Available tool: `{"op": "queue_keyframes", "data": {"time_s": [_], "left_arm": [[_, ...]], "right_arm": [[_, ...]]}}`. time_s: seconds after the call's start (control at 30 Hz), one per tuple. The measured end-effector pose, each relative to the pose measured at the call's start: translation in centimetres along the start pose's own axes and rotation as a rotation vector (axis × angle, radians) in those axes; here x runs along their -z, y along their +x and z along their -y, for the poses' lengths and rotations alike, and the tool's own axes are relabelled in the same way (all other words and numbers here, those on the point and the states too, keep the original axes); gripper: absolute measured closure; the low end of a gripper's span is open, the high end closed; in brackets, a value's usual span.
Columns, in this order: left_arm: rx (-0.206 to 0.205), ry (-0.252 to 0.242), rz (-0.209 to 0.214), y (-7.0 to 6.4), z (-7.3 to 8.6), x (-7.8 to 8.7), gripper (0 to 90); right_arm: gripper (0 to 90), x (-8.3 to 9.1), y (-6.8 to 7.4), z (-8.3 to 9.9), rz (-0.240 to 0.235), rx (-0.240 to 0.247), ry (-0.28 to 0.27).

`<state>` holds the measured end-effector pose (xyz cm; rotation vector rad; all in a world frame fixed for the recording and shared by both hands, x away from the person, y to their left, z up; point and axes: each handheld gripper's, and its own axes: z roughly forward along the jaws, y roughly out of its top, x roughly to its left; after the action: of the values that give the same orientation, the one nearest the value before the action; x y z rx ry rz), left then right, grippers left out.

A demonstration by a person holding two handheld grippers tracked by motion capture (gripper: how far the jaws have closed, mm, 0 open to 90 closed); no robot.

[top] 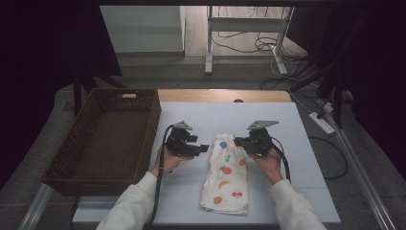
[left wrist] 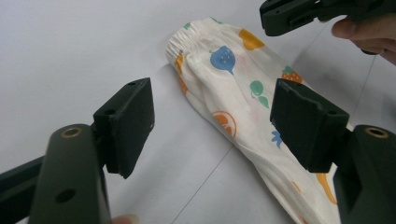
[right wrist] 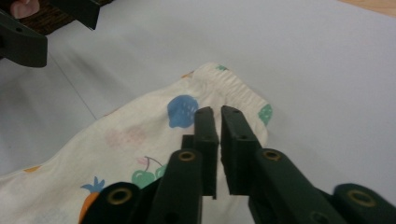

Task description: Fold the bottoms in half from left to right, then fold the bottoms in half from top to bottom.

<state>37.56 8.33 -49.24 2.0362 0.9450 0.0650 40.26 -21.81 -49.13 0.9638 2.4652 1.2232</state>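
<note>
Claws: two. Left claw (left wrist: pixel 212 126) wide, empty; right claw (right wrist: pixel 218 140) nearly closed above one fruit-print cloth (top: pixel 226 175), mid-tabletop (top: pixel 287 124); one basket (top: pixel 103 139) at left edge.

place: lab or test room | signs: bench (top: pixel 287 120) under white sheet, loose cables (top: pixel 249 45) on floor, power strip (top: pixel 321 122), metal frame legs (top: pixel 208 43)

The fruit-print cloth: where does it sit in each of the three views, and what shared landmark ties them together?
High view: the fruit-print cloth lies lengthwise at table centre, between both grippers.
Left gripper view: it runs diagonally from top centre to bottom right.
Right gripper view: it spreads from centre to bottom left, under the near-closed fingers.
Shared landmark: its gathered elastic hem beside the blue fruit print.
</note>
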Motion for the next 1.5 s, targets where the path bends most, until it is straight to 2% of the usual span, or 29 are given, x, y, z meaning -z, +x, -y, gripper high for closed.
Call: {"op": "queue_keyframes", "data": {"time_s": [0.3,0.43,0.67,0.97,1.17,1.5], "left_arm": [[0.002,0.0,0.002,0.1,-0.4,-0.4,29.3],[0.013,0.0,0.008,0.3,-0.7,-0.8,29.3],[0.02,0.004,0.01,0.4,-1.3,-1.6,29.0],[0.016,0.01,0.004,0.4,-2.3,-2.6,28.4],[0.016,0.03,-0.003,0.7,-2.9,-3.8,27.5],[0.014,0.065,-0.02,1.0,-3.1,-5.4,27.5]], "right_arm": [[54.8,1.1,-0.6,0.3,0.018,-0.032,-0.042],[49.6,1.3,-0.9,0.3,0.001,-0.046,-0.052],[46.8,1.7,-1.4,0.3,-0.009,-0.059,-0.062],[45.4,1.6,-1.7,0.4,-0.009,-0.075,-0.048],[44.7,1.2,-2.2,0.2,-0.007,-0.089,-0.039],[43.8,0.4,-2.8,0.3,0.013,-0.113,-0.022]]}}
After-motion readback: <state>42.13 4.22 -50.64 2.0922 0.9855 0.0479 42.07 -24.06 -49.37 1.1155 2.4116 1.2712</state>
